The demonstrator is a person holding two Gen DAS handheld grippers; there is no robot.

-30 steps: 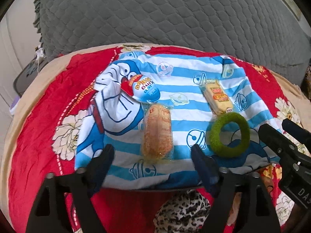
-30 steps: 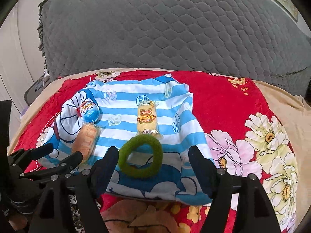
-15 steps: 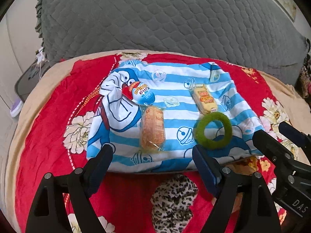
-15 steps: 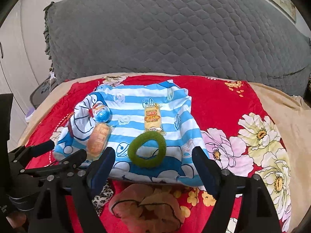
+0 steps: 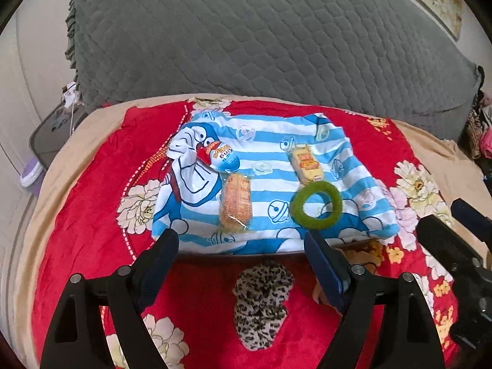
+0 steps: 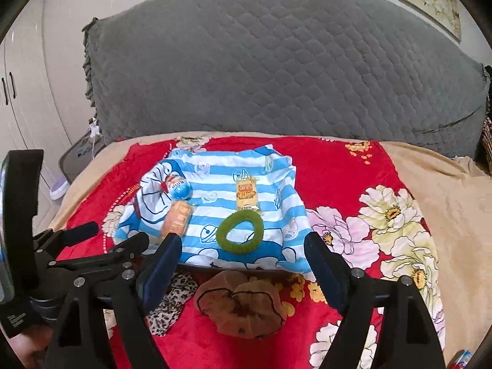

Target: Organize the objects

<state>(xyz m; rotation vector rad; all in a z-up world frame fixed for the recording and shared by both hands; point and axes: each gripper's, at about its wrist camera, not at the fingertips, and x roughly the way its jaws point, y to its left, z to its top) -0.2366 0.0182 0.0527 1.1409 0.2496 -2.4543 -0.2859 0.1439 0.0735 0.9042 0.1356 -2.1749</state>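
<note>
Both the left gripper [image 5: 241, 246] and right gripper [image 6: 243, 247] hover spread wide, holding nothing, near the striped cloth's [image 5: 270, 141] front edge; green ring [image 5: 316, 205], two wrapped snacks and egg-shaped packet [image 5: 223, 156] lie on it.

Green ring [image 5: 316, 205], blue-white striped cloth [image 5: 270, 141], red floral blanket [image 5: 92, 203], grey quilted cushion [image 5: 246, 40]

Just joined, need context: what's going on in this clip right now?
A person holds two handheld grippers over a bed, both open and empty. The left gripper and right gripper hover at the near edge of a striped Doraemon cloth. On it lie a blue egg-shaped candy, an orange snack packet, a yellow snack packet and a green ring. A leopard-print scrunchie and a brown scrunchie lie on the red blanket. Nothing is grasped yet.
</note>
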